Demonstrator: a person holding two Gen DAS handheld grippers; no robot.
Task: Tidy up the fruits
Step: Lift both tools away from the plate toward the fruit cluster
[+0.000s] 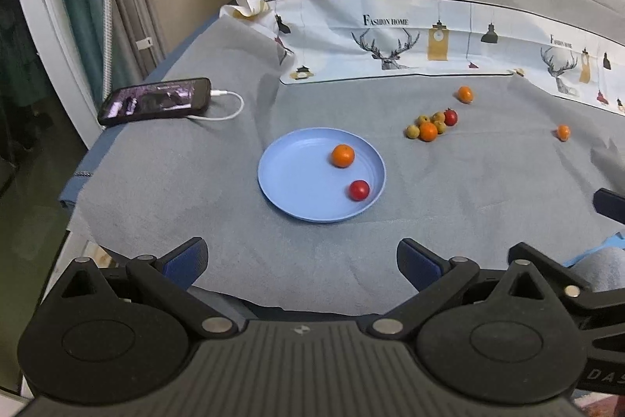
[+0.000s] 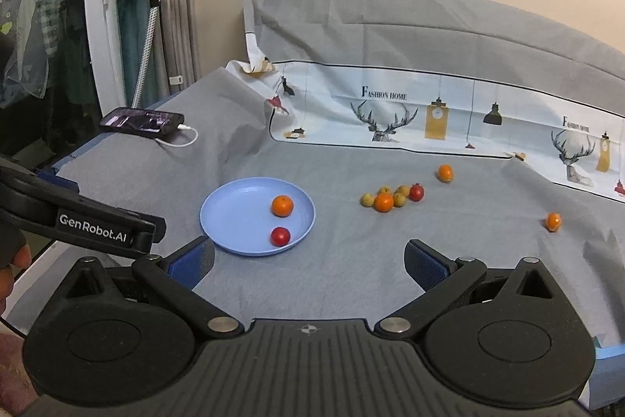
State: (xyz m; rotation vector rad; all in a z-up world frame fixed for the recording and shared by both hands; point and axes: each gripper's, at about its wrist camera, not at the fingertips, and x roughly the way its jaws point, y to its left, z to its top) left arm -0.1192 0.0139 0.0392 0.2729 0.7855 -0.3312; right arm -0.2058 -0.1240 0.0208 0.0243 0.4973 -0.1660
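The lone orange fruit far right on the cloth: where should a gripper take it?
Take the lone orange fruit across its round middle, coming from above with the open right gripper. Nothing lies beside it, so either jaw direction probably works.

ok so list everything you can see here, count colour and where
plate: 1, blue, centre of the grey cloth
fruit on plate: 2, one orange, one red
fruit cluster: 6, four yellow-green, one orange, one red, right of plate
loose fruit: 2, orange, one behind the cluster, one far right
phone: 1, black, charging on a white cable, left edge
printed cloth: 1, pale, deer pattern, at the back
left gripper: open, empty
right gripper: open, empty
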